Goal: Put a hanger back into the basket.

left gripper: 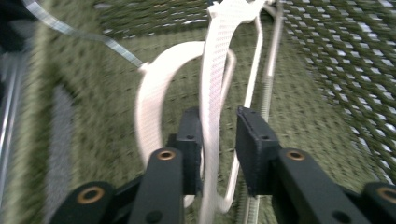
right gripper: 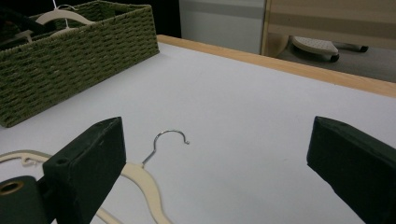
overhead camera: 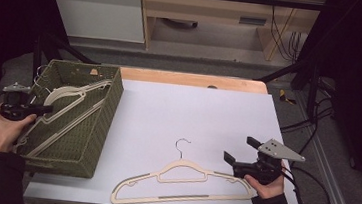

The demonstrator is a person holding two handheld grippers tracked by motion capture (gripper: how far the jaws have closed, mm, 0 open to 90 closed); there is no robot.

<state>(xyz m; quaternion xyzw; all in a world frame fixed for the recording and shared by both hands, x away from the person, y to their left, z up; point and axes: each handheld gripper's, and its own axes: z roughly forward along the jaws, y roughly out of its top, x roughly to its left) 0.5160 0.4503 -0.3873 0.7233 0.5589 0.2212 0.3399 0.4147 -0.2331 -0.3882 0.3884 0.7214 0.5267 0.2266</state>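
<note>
Near right on the table, hanger (overhead camera: pixel 184 181) lies lengthwise left-right just beside the right gripper (overhead camera: pixel 242 151), jaws spread; left gripper (overhead camera: pixel 47 110) apparently loosened around the basket (overhead camera: pixel 109 120) hanger (left gripper: pixel 215 84).

Your basket (overhead camera: pixel 97 124) sat on the left part of the counter (overhead camera: pixel 203 109), with a hanger (overhead camera: pixel 77 92) lying inside it. Your left gripper (overhead camera: pixel 42 109) reached in over the basket's left wall, one bar of that hanger between its fingers (left gripper: pixel 254 144). A second hanger (overhead camera: pixel 181 182) lay on the counter near the front edge, right of the basket, its hook pointing to the back. Your right gripper (overhead camera: pixel 238 150) stood just right of this hanger.
</note>
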